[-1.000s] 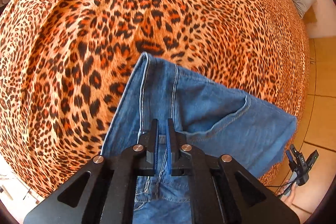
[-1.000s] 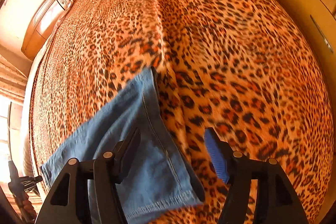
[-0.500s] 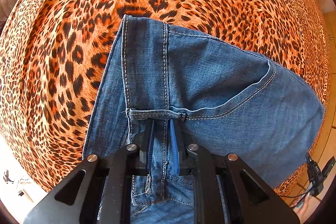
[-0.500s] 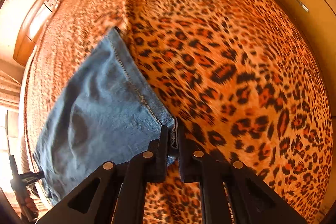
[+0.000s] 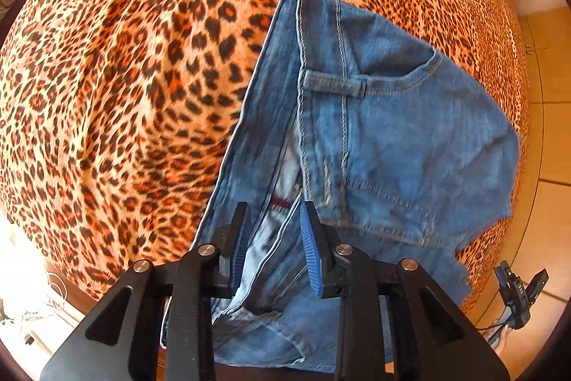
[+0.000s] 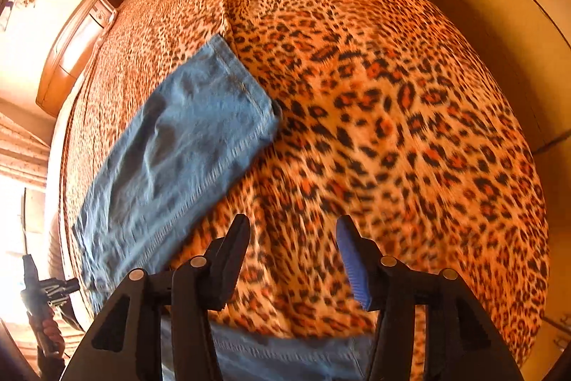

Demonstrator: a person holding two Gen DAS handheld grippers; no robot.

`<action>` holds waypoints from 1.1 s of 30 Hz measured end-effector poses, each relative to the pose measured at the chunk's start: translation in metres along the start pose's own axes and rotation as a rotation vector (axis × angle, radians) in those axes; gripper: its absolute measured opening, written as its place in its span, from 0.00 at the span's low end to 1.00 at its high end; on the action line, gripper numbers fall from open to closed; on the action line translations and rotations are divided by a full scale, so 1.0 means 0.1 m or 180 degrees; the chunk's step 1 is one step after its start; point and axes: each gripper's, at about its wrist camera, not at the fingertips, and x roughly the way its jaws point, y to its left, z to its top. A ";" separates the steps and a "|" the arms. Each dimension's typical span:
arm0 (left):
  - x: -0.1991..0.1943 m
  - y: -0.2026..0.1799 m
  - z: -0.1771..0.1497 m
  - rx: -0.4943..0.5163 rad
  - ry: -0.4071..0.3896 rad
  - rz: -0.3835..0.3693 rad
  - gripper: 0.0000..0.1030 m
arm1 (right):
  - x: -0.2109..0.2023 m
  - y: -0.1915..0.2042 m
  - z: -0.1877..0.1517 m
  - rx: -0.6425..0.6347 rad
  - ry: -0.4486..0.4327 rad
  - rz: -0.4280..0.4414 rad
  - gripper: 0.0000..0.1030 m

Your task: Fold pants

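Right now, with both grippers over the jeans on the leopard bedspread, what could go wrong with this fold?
1. The left gripper, whose jaws have just been opening, stands over the waistband; its pads may snag the denim on withdrawal.
2. The jeans lie near the bedspread edge and could slide off.
3. The right gripper, open over bare bedspread, has let go of the leg hem, which looks skewed, so the fold may be uneven.

text: none legible | inner jeans [image 5: 374,138] tag perhaps printed, blurred
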 end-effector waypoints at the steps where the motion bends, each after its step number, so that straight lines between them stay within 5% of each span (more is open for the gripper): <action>1: 0.02 0.02 -0.09 0.0040 0.0017 -0.0002 0.25 | -0.04 -0.07 -0.16 0.0008 0.0072 -0.0056 0.51; 9: 0.10 -0.03 -0.62 0.0295 0.0336 -0.0148 0.26 | -0.20 -0.59 -1.32 0.0550 0.0462 -0.0136 0.56; 15: 0.06 -0.18 -0.75 0.0540 0.0400 -0.0188 0.41 | -0.06 -0.52 -1.57 0.0413 0.0421 -0.0344 0.61; 18: 0.02 -0.19 -0.85 0.0658 0.0358 -0.0110 0.41 | -0.12 -0.38 -1.62 0.0110 0.0306 -0.0561 0.35; 19: 0.04 -0.21 -0.88 0.0733 0.0348 -0.0001 0.40 | -0.14 -0.35 -1.65 0.0024 0.0316 -0.0604 0.05; 24: 0.18 -0.16 -1.18 0.0819 0.0428 0.0256 0.40 | -0.48 -0.52 -1.98 0.0236 0.0105 -0.0583 0.04; 28: 0.28 -0.08 -1.19 0.0664 0.0523 0.0186 0.40 | -0.42 -1.03 -2.40 0.0669 0.0387 -0.0846 0.09; 29: 0.27 -0.07 -1.19 0.0670 0.0532 0.0180 0.40 | -0.40 -1.16 -2.49 0.0816 0.0461 -0.0870 0.03; 33: 0.22 -0.09 -1.09 0.0704 0.0549 0.0233 0.40 | -0.71 -1.14 -2.45 0.1044 0.0018 -0.0368 0.16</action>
